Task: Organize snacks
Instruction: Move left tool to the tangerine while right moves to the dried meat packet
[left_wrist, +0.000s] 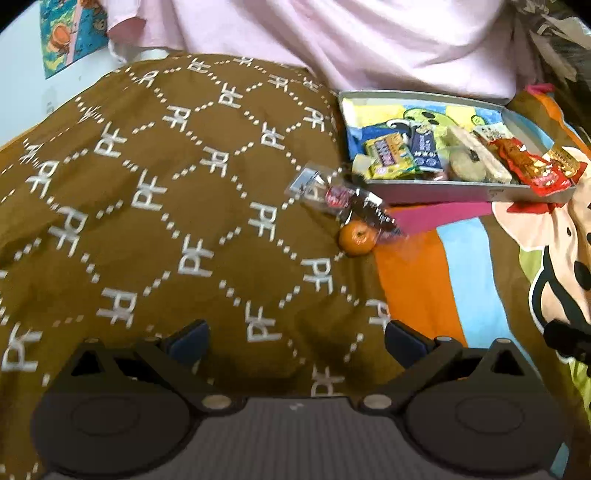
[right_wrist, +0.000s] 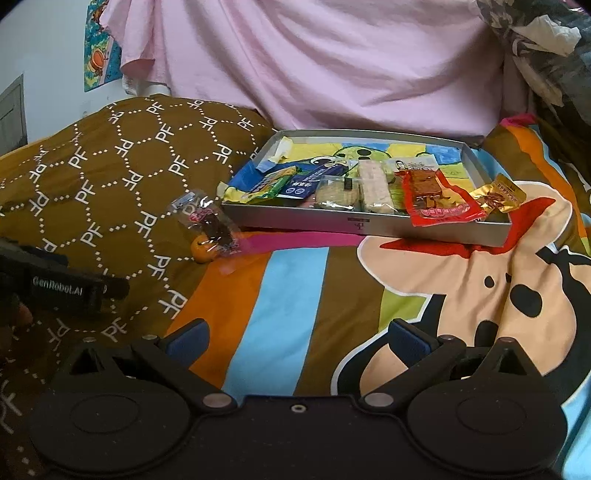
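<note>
1. Pink sheet (right_wrist: 332, 66) hangs across the far side, behind everything.
2. Brown quilt (left_wrist: 147, 221) with white "PF" lettering is bunched on the left and lies over the striped cartoon bedspread (right_wrist: 295, 295), which covers the near and right area.
3. Grey shallow box (right_wrist: 369, 225) sits on the bedspread at the far right, its left corner just beside the quilt edge. A cartoon picture lines its bottom.
4. Snacks lie side by side in the box along its near wall: yellow-green packet (right_wrist: 275, 184) at the left, dark blue packet (right_wrist: 299, 190) next to it, clear pack of round biscuits (right_wrist: 336, 194), pale wafer bar (right_wrist: 375, 186) further right.
5. Red packet (right_wrist: 439, 199) lies at the box's right end and overlaps the near wall. Small gold packet (right_wrist: 498, 194) sits at the right corner, touching the red one.
6. Outside the box, to its left: clear wrapped snack (right_wrist: 210, 221) with dark contents, on the quilt edge, leaning over the small orange (right_wrist: 203, 251), which touches it from below.
7. Left gripper (left_wrist: 297, 341): low over the quilt, near side, fingers spread wide, nothing between them, well apart from the orange.
8. Right gripper (right_wrist: 297, 341): over the striped bedspread, near side, fingers also wide apart and empty.
</note>
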